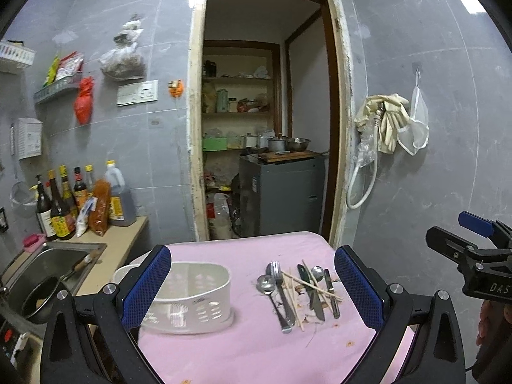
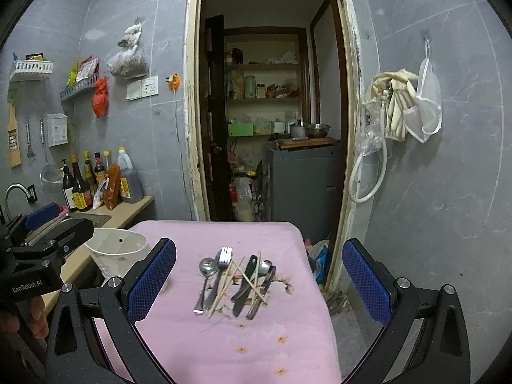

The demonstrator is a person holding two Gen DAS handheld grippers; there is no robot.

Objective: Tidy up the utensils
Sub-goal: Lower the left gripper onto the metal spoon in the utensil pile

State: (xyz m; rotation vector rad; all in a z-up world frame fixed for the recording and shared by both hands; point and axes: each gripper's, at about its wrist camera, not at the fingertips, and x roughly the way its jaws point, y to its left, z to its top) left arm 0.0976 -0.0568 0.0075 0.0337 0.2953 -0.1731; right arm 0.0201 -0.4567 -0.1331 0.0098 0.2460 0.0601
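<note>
A pile of utensils [image 1: 297,291] lies on the pink-covered table [image 1: 243,345]: a fork [image 1: 277,283], a spoon [image 1: 265,283], a dark-handled knife [image 1: 311,292] and wooden chopsticks [image 1: 292,297] crossed over them. To their left stands a white perforated utensil holder [image 1: 195,297], empty as far as I can see. My left gripper [image 1: 252,284] is open above the near table, its blue pads either side of holder and pile. In the right wrist view my right gripper [image 2: 259,278] is open too, framing the utensils [image 2: 236,281]; the holder [image 2: 115,252] sits behind its left finger.
A steel sink [image 1: 48,265] with a dark pan [image 1: 41,297] and sauce bottles [image 1: 64,204] lie left of the table. Straight ahead, a doorway opens onto shelves and a grey cabinet [image 1: 281,192]. Gloves and a hose [image 1: 384,121] hang on the right wall. Orange stains [image 2: 241,350] mark the cloth.
</note>
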